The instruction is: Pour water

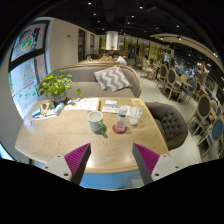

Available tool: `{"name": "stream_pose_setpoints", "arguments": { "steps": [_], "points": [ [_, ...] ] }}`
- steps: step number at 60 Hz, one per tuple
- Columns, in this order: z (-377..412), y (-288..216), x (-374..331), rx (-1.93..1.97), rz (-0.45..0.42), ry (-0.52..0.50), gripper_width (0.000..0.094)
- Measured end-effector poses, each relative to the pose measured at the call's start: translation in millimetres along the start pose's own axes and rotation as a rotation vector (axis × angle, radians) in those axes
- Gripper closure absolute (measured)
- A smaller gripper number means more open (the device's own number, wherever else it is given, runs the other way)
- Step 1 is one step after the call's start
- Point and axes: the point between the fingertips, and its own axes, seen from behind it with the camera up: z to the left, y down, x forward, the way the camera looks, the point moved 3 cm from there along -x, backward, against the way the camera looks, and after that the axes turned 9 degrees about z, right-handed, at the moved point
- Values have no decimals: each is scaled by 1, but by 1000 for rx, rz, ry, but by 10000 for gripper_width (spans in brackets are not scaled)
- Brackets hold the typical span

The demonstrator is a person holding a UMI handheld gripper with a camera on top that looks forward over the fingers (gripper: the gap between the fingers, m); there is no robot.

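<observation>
A white mug stands near the middle of a light wooden table. Just right of it stands a small clear glass on a dark red coaster. My gripper is open and empty, held back over the near edge of the table. Its purple-padded fingers stand wide apart. Both the mug and the glass lie well beyond the fingertips.
A potted green plant and papers sit at the table's far side. A grey sofa with a patterned cushion stands behind. A dark grey chair is at the table's right. More tables and chairs fill the room beyond.
</observation>
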Motion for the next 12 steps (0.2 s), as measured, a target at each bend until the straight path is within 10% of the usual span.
{"name": "stream_pose_setpoints", "arguments": {
  "steps": [12],
  "points": [
    [3,4,-4,-52,-4,23,83]
  ]
}}
